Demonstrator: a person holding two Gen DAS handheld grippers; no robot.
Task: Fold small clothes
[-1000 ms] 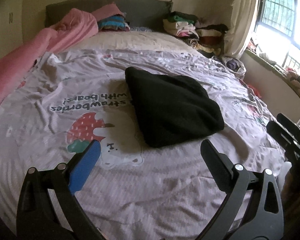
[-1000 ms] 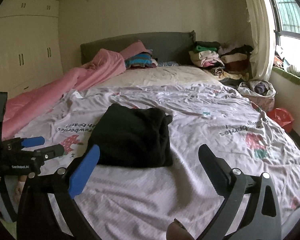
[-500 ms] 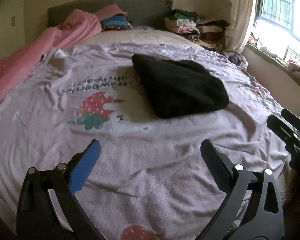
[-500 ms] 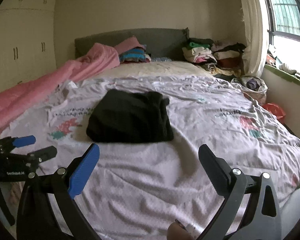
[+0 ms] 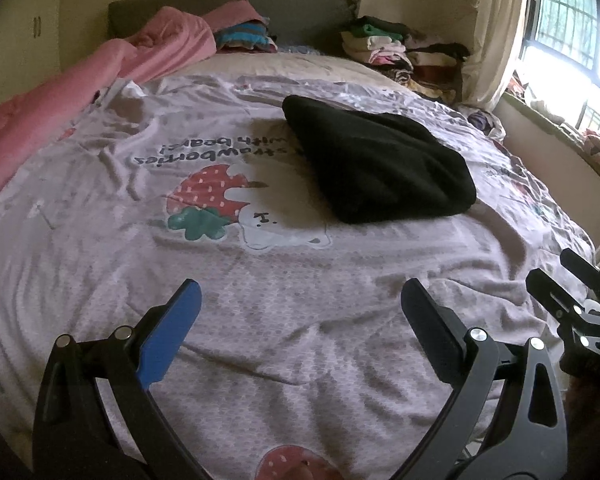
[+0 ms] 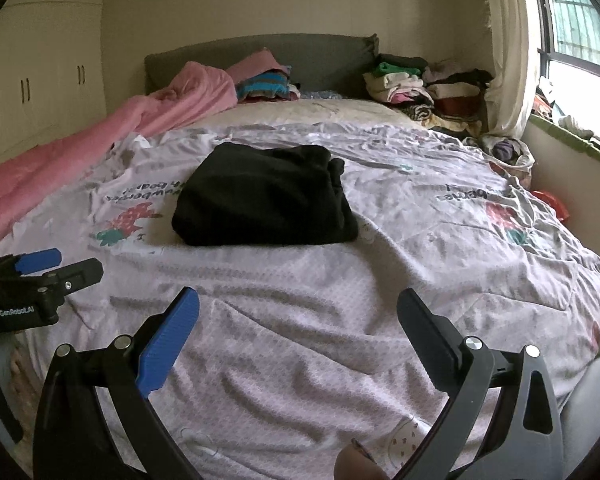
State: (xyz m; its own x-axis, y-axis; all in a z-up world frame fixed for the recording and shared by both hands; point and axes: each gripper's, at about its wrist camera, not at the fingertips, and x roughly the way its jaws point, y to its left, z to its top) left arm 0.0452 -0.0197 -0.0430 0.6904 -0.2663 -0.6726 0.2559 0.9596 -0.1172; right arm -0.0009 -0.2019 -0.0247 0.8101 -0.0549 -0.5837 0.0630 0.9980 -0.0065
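A folded black garment [image 5: 380, 164] lies on the strawberry-print sheet [image 5: 260, 280] in the middle of the bed; the right wrist view shows the garment [image 6: 264, 196] as a neat dark rectangle. My left gripper [image 5: 300, 296] hovers open over bare sheet, well short of the garment, with nothing between its fingers. My right gripper [image 6: 299, 304] is likewise open and holds nothing, near the foot of the bed. Each view catches the other tool: the right gripper [image 5: 562, 276] at the right edge, the left gripper [image 6: 66, 266] at the left edge.
A pink duvet [image 6: 100, 140] runs along the bed's left side. Stacks of folded clothes [image 6: 420, 88] sit by the grey headboard [image 6: 320, 56]. A bag of clothes [image 6: 508, 152] and a red basin [image 6: 552, 204] lie right of the bed, under the window [image 6: 572, 24].
Both grippers have drawn back from the black garment toward the foot of the bed, staying open. The garment has not moved.
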